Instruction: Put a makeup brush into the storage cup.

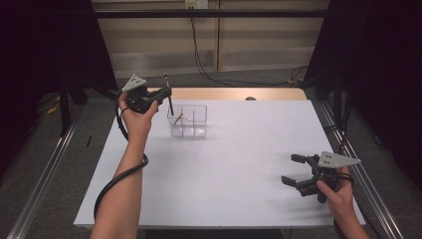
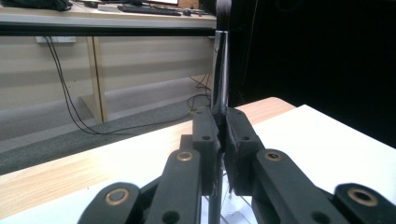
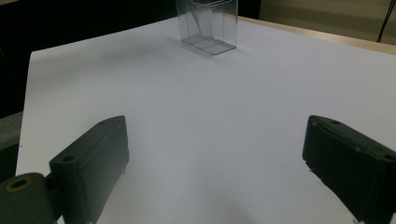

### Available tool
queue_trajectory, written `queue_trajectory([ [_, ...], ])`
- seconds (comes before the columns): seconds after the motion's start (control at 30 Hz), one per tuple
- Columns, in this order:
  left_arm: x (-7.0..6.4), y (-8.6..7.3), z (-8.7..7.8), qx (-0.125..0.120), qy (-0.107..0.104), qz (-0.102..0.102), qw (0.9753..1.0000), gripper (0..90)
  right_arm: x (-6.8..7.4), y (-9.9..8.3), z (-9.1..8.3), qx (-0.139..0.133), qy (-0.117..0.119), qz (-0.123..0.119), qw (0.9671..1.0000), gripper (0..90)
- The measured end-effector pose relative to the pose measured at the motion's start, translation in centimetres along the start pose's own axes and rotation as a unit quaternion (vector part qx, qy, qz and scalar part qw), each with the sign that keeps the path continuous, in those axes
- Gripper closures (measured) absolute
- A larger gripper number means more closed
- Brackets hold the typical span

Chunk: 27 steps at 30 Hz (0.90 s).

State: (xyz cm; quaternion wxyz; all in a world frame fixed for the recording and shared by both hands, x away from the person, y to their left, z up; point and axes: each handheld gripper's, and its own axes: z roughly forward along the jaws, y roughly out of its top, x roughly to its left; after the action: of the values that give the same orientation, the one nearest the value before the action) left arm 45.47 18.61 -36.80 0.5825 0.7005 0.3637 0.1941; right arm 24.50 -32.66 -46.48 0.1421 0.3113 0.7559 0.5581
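Where our left gripper [image 1: 166,93] clamps it, we see a slim dark brush [image 1: 168,99] with a glossy handle, standing nearly upright just above the near-left corner of the clear plastic organizer [image 1: 191,123]. That boxy, partitioned organizer rests on the smooth white table [image 1: 234,164]. Our right gripper [image 1: 294,170] hovers well apart, its matte black jaws spread wide.

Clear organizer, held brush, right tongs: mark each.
Clear organizer [image 1: 198,130], high view, front wall.
Brush [image 2: 220,74], left gripper view, shiny handle above the tongs.
Right tongs [image 1: 294,170], high view, midway between tips.
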Motion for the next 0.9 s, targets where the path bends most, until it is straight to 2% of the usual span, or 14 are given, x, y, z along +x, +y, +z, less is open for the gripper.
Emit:
queue_trajectory([
  [0.9,0.0,-1.2,0.2,0.001,0.004,-0.003,1.0000,84.0,0.0,0.0,-0.1,-0.003,-0.001,-0.003,1.0000,7.0],
])
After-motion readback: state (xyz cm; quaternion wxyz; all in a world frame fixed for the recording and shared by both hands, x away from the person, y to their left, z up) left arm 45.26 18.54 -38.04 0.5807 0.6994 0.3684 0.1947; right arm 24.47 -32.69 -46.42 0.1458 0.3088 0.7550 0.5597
